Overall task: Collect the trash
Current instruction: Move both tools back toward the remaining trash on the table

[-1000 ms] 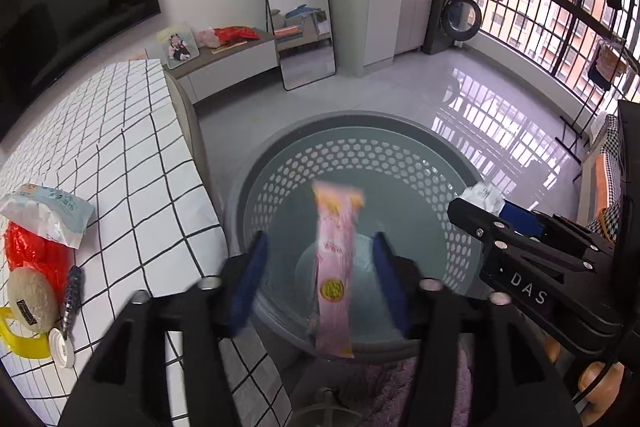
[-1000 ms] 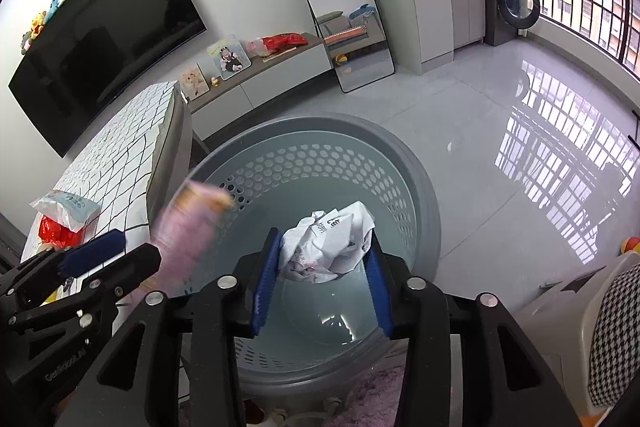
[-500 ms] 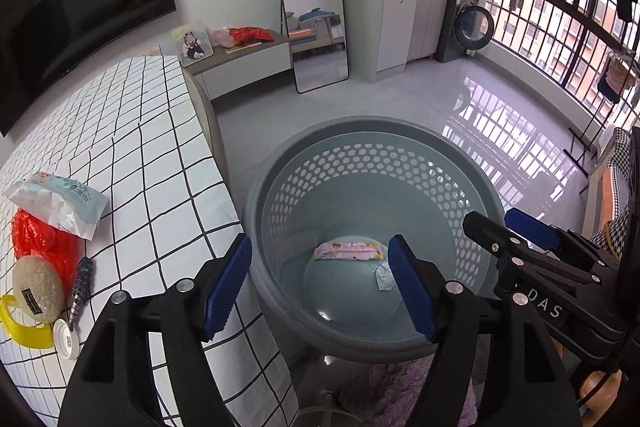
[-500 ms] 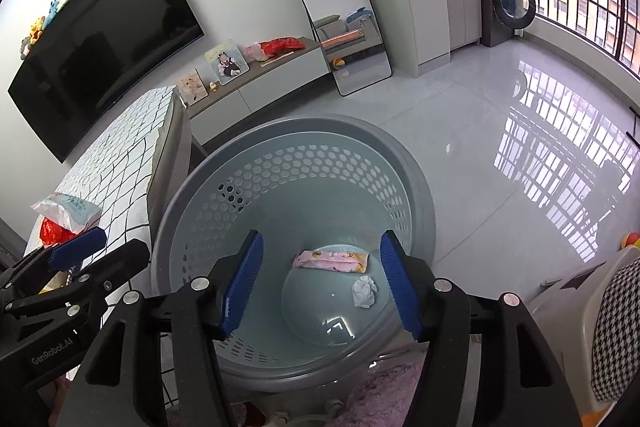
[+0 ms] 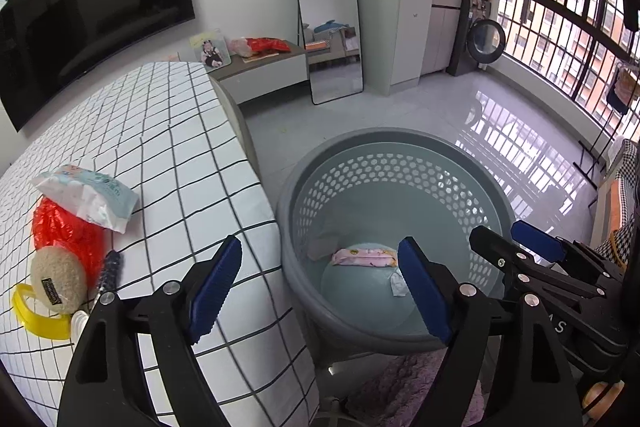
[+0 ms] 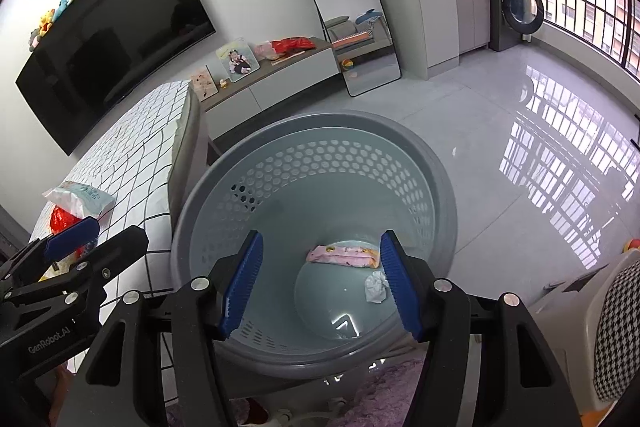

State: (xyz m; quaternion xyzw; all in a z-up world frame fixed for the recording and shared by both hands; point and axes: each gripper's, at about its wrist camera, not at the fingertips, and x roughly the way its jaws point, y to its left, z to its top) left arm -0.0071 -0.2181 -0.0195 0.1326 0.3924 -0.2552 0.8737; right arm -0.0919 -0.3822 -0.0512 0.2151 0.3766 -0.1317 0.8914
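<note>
We hold the left gripper (image 5: 320,291) with its blue pads spread wide and nothing between them, hanging over the gap where the checked table (image 5: 168,155) meets the grey basket (image 5: 384,143). Our right gripper (image 6: 320,283) is likewise wide apart and empty, poised above the basket's (image 6: 320,123) open mouth. At the bottom of the basket lies a pink wrapper (image 6: 343,256), flat on its side, and just beside it, nearer to us, a small crumpled wad of white paper (image 6: 375,287); from the left view the same wrapper (image 5: 365,257) and paper (image 5: 398,283) sit close together on the basket floor. On the table to our left we see a white and blue packet (image 5: 86,195) resting on a red bag (image 5: 66,231), with a beige sponge (image 5: 59,281), a yellow ring (image 5: 38,319) and a dark brush (image 5: 108,273) nearer the table edge. Farther off stand a low cabinet (image 6: 292,71), a tall mirror (image 5: 328,3) and a dark television (image 6: 116,35) on the wall.
</note>
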